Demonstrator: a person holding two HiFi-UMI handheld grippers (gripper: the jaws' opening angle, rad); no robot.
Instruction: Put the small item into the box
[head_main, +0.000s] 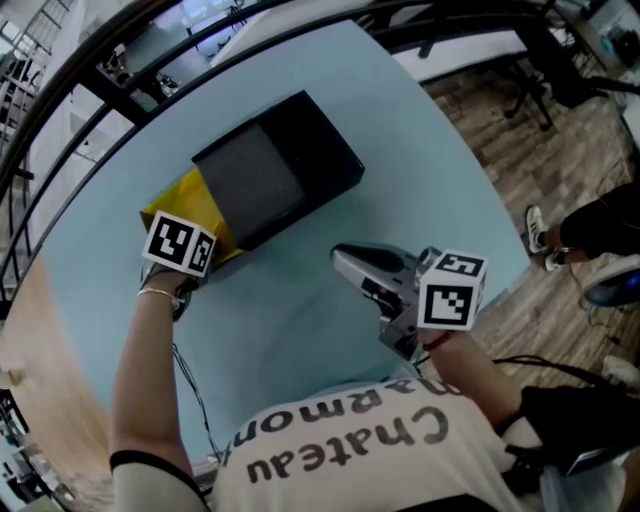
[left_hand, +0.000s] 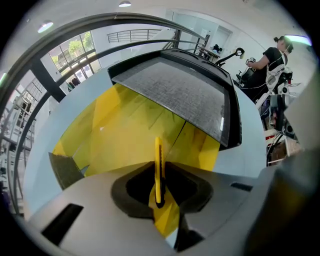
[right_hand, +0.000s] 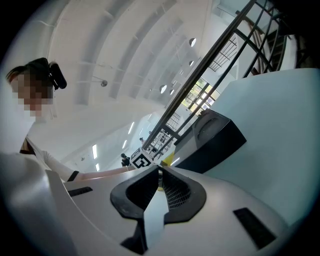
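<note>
Left gripper (left_hand: 158, 186) pinches the yellow flap (left_hand: 120, 135) edge at the box (head_main: 325, 140) front, probably to keep it open. My right gripper (right_hand: 159, 180) hangs closed, empty, beside the box; small item not visible

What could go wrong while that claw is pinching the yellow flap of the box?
1. The left gripper grips only the thin edge of the yellow flap, so the flap might slip out or crease if tugged.
2. Nothing holds the black box down. The right gripper is shut, empty and apart from it, so a pull could drag the box across the table.
</note>
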